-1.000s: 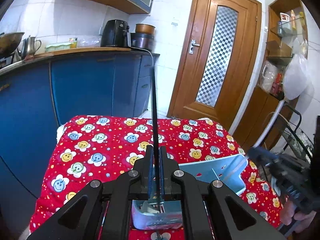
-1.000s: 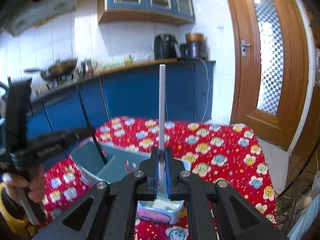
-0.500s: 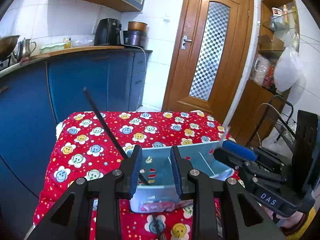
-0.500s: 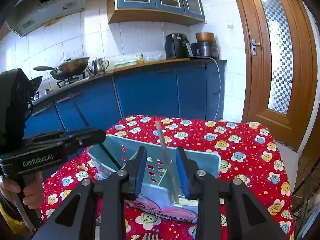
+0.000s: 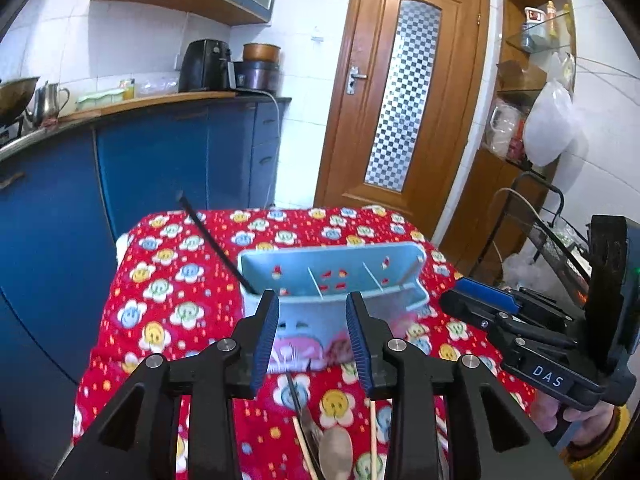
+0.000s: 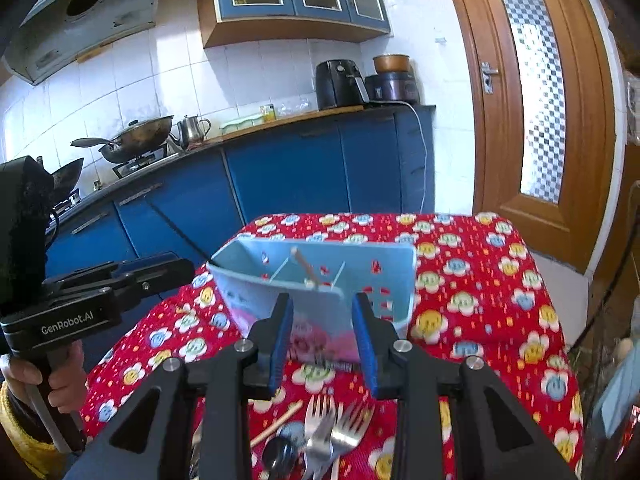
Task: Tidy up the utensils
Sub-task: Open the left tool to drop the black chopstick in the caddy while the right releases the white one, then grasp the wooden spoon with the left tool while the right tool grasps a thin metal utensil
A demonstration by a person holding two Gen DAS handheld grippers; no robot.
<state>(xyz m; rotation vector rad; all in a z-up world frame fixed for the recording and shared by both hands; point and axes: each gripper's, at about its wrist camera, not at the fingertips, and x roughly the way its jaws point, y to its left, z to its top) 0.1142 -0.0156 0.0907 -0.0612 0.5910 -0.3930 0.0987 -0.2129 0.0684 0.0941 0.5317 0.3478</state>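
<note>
Holder, light-blue plastic with compartments (image 5: 332, 276), sits mid-bench on red flower-print cloth (image 5: 168, 280). Black chopstick (image 5: 216, 248) leans in its left end, pale one (image 6: 306, 268) in a middle slot. Left tool (image 5: 312, 340) still opening, empty; right tool (image 6: 322, 340) apart, empty. Steel forks (image 6: 332, 436) near front edge.

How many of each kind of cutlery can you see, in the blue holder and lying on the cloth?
Black chopstick in the blue holder: 1
Light chopstick in the holder: 1
Wooden chopsticks on the cloth: 2
Forks on the cloth: 2
Spoon on the cloth: 1
Total: 7 in view; more may be hidden.
</note>
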